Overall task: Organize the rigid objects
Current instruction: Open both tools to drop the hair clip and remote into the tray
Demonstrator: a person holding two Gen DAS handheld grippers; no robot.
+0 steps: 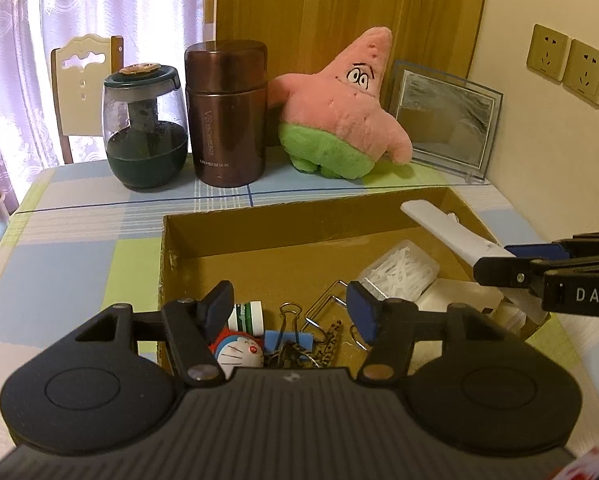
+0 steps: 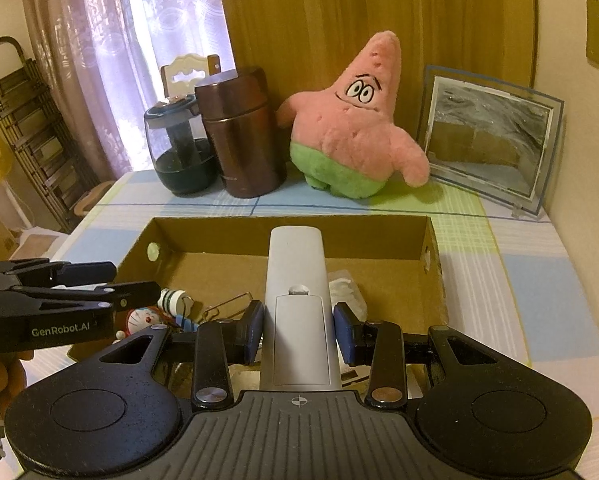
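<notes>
**Right jaws clamped on remote, left jaws apart over the box**

My right gripper (image 2: 298,330) is closed on the white remote (image 2: 297,304): both blue pads press its sides near the battery cover, back face up, long axis toward 12 o'clock, held above the cardboard box (image 2: 433,256). From the left wrist view the remote (image 1: 455,232) sticks out of those jaws toward 10 o'clock, over the box's right part.

My left gripper (image 1: 289,314) has its jaws partly spread, nothing between the pads. It hangs over the near left part of the box (image 1: 167,248). Below it in the box: Doraemon figure (image 1: 239,350) at 7 o'clock, small white-and-green bottle (image 1: 251,314) just beside it, binder clips (image 1: 295,320) at 6, clear case of white picks (image 1: 399,272) at 2.

On the worktop (image 1: 79,248) beyond the box, at 12: glass jar (image 1: 145,128), brown flask (image 1: 227,116), pink star plush (image 1: 347,108), picture frame (image 1: 445,116).
</notes>
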